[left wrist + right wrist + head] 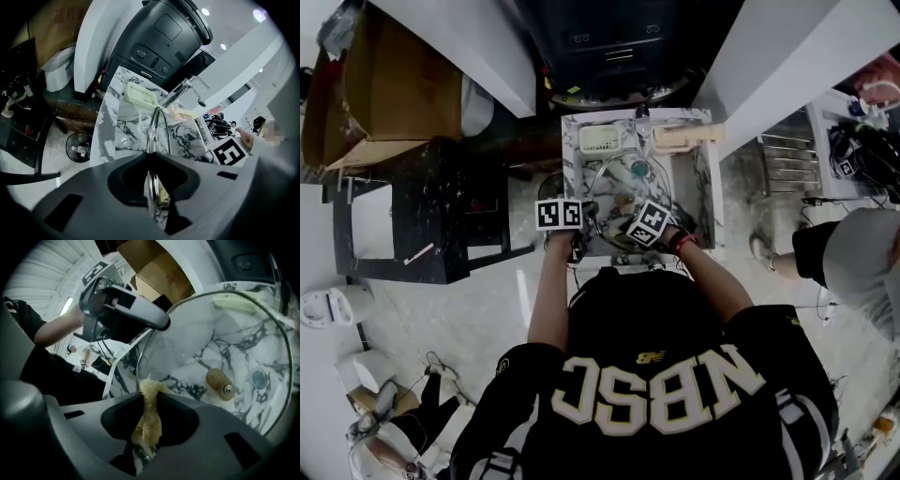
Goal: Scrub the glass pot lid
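Running across the black shirt [656, 394], large pale letters N, B, S and C are seen flipped; a small logo above them cannot be read. Just beyond it, the left tool [152, 154] is closed narrowly on the metal rim of the glass lid [157, 124], which is held upright on its edge over the marbled sink [187, 136]. A yellowish fibrous scrubber [149, 416] is clamped in the right tool [147, 392], with its frayed tip close to the lid's lower rim; whether it touches cannot be told. Black-and-white square markers are carried on both tools. The lid's brown knob [220, 384] and the sink drain [258, 378] are seen through the glass. A pale green ribbed tray [139, 95] and a tap [185, 89] are placed at the sink's back. Farther off, printed characters on a cardboard box [56, 28] are too blurred to be read.
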The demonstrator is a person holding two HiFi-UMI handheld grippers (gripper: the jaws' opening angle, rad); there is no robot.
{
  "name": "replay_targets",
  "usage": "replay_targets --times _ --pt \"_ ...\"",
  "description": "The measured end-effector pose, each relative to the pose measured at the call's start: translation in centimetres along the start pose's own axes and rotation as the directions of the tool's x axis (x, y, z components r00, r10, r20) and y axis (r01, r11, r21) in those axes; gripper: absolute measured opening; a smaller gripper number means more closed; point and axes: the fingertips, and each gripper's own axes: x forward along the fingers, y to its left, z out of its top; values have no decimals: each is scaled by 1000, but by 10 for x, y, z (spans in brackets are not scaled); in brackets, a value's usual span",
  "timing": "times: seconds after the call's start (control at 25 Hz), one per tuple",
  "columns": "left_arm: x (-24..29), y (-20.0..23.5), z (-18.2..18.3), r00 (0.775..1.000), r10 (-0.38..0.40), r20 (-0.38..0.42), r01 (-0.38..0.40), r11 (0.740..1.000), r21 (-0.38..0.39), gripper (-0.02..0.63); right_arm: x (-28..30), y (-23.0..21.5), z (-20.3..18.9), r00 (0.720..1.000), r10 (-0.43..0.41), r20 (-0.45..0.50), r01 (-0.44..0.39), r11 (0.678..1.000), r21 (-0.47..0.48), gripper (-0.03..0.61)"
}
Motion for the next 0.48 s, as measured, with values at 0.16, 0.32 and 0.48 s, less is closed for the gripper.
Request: replay_targets --times 0.16,0.32,0.48 --pt "-1 -1 0 1000 -3 -3 3 1000 -1 67 -9 -12 35 985 -41 166 34 998 45 95" --pt "-2 -4 0 1000 -13 1 13 1000 -17 67 -21 -38 58 954 -139 265 125 990 70 94" --pt "-3 -7 -2 1000 -29 10 29 999 -41 67 -38 -58 81 917 -211 338 189 977 96 94"
